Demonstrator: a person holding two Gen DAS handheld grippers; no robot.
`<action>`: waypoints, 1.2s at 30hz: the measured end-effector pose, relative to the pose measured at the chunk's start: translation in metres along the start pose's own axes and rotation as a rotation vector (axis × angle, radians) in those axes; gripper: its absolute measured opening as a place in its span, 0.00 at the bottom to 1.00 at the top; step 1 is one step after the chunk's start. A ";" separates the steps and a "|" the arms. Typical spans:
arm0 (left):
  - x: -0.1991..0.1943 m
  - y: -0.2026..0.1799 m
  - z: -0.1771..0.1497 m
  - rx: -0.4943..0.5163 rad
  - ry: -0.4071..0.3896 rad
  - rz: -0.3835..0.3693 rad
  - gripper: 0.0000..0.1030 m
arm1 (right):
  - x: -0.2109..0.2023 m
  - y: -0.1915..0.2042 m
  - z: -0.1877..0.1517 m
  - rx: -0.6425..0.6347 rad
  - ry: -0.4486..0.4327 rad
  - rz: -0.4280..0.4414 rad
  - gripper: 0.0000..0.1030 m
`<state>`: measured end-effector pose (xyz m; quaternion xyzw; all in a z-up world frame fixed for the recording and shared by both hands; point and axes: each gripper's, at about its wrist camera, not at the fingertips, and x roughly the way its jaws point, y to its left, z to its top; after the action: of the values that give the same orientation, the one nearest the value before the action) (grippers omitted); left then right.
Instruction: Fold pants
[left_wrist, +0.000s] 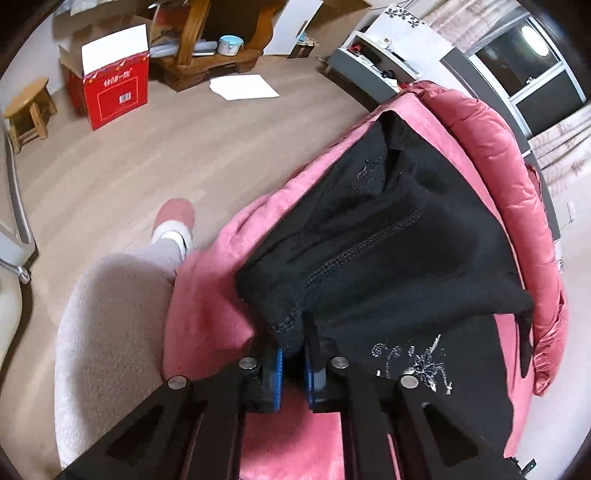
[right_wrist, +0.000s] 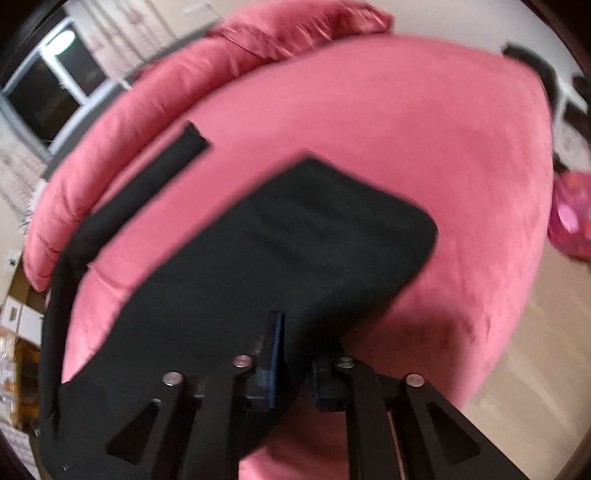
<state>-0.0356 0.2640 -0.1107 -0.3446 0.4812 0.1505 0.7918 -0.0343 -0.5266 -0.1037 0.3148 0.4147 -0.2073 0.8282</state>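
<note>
Black pants (left_wrist: 388, 236) lie on a pink bed cover (left_wrist: 207, 302), the upper part folded over, with stitched seams and a silver embroidered motif (left_wrist: 417, 362) showing. My left gripper (left_wrist: 294, 363) is shut on the near hem corner of the folded layer, and the cloth runs down between its blue pads (left_wrist: 279, 369). In the right wrist view the pants (right_wrist: 280, 251) spread as a dark panel, with a narrow black strip (right_wrist: 159, 166) reaching to the far left. My right gripper (right_wrist: 297, 363) is shut on the near edge of that panel, which is bunched between its fingers.
A person's leg and pink slipper (left_wrist: 173, 221) stand on the wooden floor left of the bed. A red carton (left_wrist: 114, 92), a wooden stool (left_wrist: 29, 110) and wooden furniture (left_wrist: 207, 48) sit farther off. A rolled pink quilt (right_wrist: 122, 122) lines the bed's far side. A window (right_wrist: 51, 96) is behind.
</note>
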 end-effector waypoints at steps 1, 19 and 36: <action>-0.001 -0.002 0.002 0.008 -0.009 -0.007 0.17 | -0.002 -0.005 -0.002 0.021 -0.019 0.008 0.19; -0.044 -0.013 0.060 -0.036 -0.188 -0.115 0.56 | -0.046 0.116 -0.019 -0.262 -0.205 0.048 0.45; 0.080 -0.143 0.203 0.163 -0.013 -0.144 0.51 | 0.038 0.280 -0.125 -0.689 -0.089 0.188 0.45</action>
<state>0.2188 0.2944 -0.0620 -0.3120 0.4608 0.0559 0.8290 0.0868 -0.2426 -0.0945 0.0444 0.3929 0.0081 0.9185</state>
